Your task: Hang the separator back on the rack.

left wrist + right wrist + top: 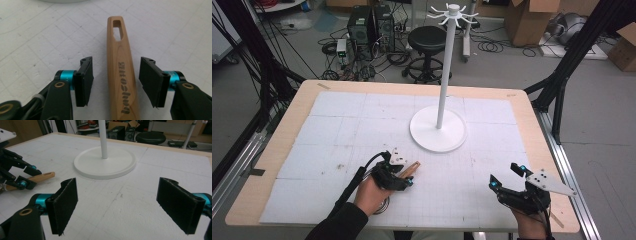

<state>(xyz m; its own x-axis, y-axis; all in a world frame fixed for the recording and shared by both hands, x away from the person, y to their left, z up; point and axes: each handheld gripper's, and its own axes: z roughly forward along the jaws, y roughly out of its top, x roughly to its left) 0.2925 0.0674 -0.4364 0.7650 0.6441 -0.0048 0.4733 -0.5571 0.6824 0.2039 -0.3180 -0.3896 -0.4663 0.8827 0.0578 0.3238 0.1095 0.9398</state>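
At lower centre of the high view, the wooden handle (121, 75) lies between the left gripper's (115, 80) half-open pads, untouched; they should be closed squarely. The right gripper (125, 205) gapes wide, holding nothing.

Floor: you see grey, cable-strewn (362, 60).
Stool (428, 37): black, top centre.
Boxes (527, 20): cardboard, upper right.
Computers (371, 25): upper left.

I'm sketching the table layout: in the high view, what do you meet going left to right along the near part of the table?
Left gripper → wooden handle lying between its jaws, not yet pinched → bare white mat → right gripper, jaws open.
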